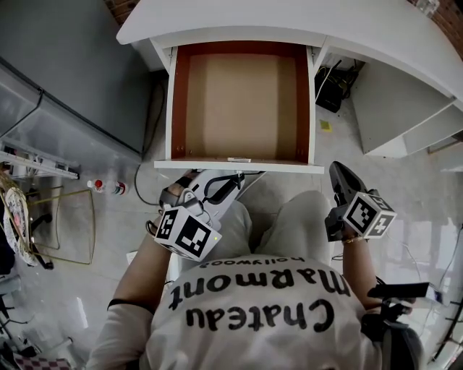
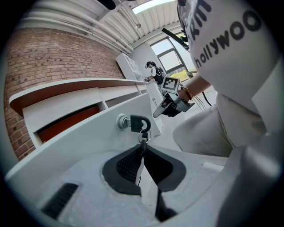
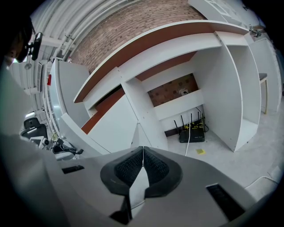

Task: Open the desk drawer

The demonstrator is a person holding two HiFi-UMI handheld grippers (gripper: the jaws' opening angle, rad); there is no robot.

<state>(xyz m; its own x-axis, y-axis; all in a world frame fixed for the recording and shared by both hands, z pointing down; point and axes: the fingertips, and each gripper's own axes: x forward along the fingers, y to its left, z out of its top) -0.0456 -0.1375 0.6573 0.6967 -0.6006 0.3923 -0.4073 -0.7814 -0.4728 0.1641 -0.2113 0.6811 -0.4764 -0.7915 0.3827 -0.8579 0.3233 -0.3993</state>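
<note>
The desk drawer [image 1: 242, 101] stands pulled out from the white desk [image 1: 304, 22]; its brown inside is bare. A black key [image 2: 136, 123] sits in the lock on the white drawer front [image 2: 88, 133], and its ring [image 2: 143, 135] hangs down. My left gripper [image 2: 143, 144] is shut on that ring just below the key. In the head view the left gripper [image 1: 239, 175] reaches under the front panel [image 1: 289, 166]. My right gripper [image 1: 338, 173] hangs to the right of the drawer, apart from it. Its pads [image 3: 153, 166] meet with nothing between them.
A router [image 3: 191, 131] with cables sits on the floor under the desk's right bay. Bottles [image 1: 108, 186] and a wire rack [image 1: 69, 224] stand on the floor at the left, next to a grey cabinet [image 1: 65, 65]. The person's knees [image 1: 296, 224] are right below the drawer front.
</note>
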